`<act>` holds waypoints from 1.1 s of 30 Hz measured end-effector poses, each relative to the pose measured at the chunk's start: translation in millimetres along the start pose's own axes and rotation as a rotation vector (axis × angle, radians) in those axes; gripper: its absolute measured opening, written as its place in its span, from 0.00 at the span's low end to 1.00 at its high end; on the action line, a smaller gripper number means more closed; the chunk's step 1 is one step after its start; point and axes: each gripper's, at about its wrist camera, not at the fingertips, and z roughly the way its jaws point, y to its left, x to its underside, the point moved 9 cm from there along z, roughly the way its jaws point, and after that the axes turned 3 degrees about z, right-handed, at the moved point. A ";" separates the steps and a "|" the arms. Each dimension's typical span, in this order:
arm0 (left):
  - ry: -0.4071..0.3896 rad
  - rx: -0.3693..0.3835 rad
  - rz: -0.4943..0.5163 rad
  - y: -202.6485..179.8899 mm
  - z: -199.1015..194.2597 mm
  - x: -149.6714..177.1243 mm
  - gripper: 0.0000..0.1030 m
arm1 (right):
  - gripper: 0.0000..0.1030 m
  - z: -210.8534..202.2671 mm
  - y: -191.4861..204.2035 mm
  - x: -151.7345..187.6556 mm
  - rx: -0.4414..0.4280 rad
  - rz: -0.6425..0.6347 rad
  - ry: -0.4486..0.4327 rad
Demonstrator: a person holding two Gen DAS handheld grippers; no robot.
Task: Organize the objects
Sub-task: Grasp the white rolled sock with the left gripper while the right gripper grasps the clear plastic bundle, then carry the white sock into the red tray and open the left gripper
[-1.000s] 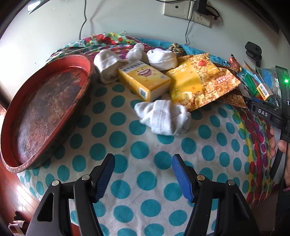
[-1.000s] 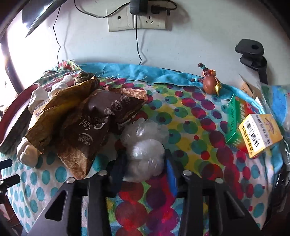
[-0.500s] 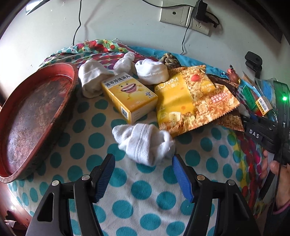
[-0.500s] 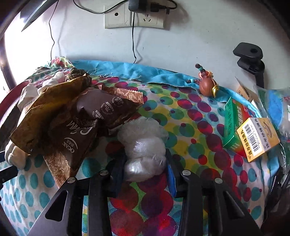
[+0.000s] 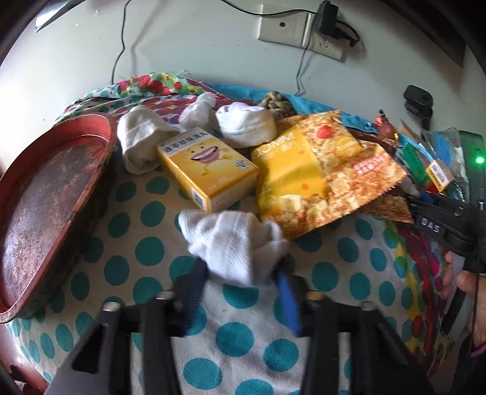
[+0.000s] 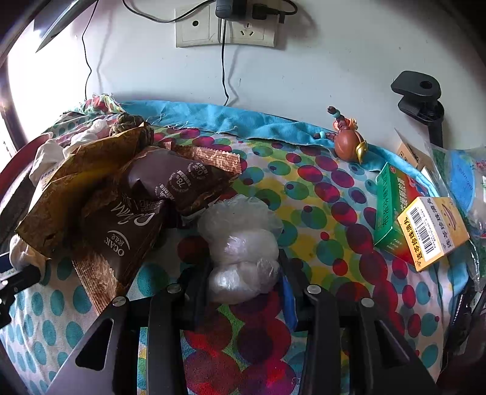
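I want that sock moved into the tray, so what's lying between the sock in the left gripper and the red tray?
Nothing: in the left wrist view only bare dotted cloth separates the sock from the red tray.

A white wall (image 6: 303, 79) stood behind the cluttered surface, with a double socket plate (image 6: 224, 29) holding a dark plug (image 6: 232, 7). Thin black cables (image 6: 224, 66) hung down from it. A black clamp bracket (image 6: 420, 97) stood at the right.

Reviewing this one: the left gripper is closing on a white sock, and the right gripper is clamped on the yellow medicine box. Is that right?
Not quite. The right gripper is clamped on a crumpled clear plastic bag, not the yellow box, as the right wrist view shows. The rest holds: the left gripper has just been closing around the white sock.
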 end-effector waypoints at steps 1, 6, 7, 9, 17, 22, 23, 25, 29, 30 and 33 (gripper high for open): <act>-0.001 -0.003 0.003 -0.1 -0.8 0.2 0.36 | 0.37 0.2 0.4 -0.3 0.003 -0.003 0.000; -0.004 0.025 -0.002 0.8 -4.6 1.6 0.32 | 0.37 0.3 -0.2 -1.1 0.015 -0.011 -0.001; -0.004 0.027 -0.004 1.4 -5.7 2.2 0.31 | 0.38 0.3 -0.5 -1.2 0.018 -0.012 -0.001; -0.009 0.028 -0.009 3.5 -9.4 2.9 0.31 | 0.38 0.5 -1.5 -1.4 0.024 -0.013 -0.001; -0.045 0.025 -0.055 24.0 -30.8 12.0 0.31 | 0.41 -0.1 -4.1 -2.9 0.062 -0.012 -0.004; -0.078 -0.012 -0.075 43.5 -49.4 14.1 0.31 | 0.35 -2.1 -6.1 -3.3 0.066 -0.002 -0.007; -0.082 -0.022 -0.075 46.9 -51.7 13.9 0.31 | 0.35 -2.1 -8.4 -3.6 0.065 0.009 -0.006; -0.086 -0.039 -0.079 53.9 -56.3 12.9 0.31 | 0.35 -2.3 -14.2 -4.2 0.075 0.033 -0.005; -0.097 -0.041 -0.092 65.2 -66.3 7.8 0.31 | 0.36 -1.9 -25.3 -4.5 0.060 0.091 0.004; -0.103 -0.044 -0.089 68.6 -69.1 6.3 0.31 | 0.36 -1.9 -26.5 -4.5 0.062 0.097 0.005; -0.121 -0.086 -0.084 83.9 -77.5 0.8 0.31 | 0.36 -3.2 -25.2 -4.8 0.089 0.079 0.001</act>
